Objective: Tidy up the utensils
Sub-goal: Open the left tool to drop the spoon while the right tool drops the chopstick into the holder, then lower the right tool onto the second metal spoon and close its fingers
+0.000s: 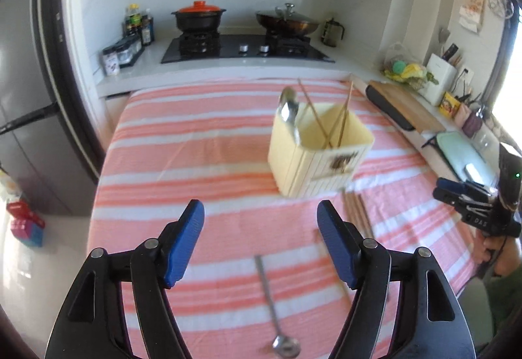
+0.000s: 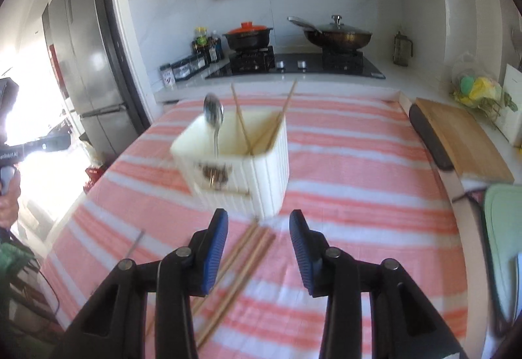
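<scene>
A cream utensil holder (image 1: 321, 150) (image 2: 236, 160) stands on the pink striped cloth (image 1: 182, 157) (image 2: 359, 163). It holds a metal spoon (image 1: 288, 112) (image 2: 213, 117) and several wooden chopsticks (image 1: 329, 117) (image 2: 261, 121). Loose chopsticks (image 1: 357, 212) (image 2: 241, 267) lie on the cloth in front of the holder. A second metal spoon (image 1: 272, 300) lies below my left gripper (image 1: 261, 245), which is open and empty. My right gripper (image 2: 258, 253) is open and empty above the loose chopsticks; it also shows at the right edge of the left wrist view (image 1: 456, 196).
A gas hob with a black pot (image 1: 199, 18) and a lidded wok (image 1: 287, 20) sits on the counter behind. A wooden cutting board (image 1: 404, 104) (image 2: 463, 140) lies to the right. A fridge (image 1: 29, 98) stands at the left.
</scene>
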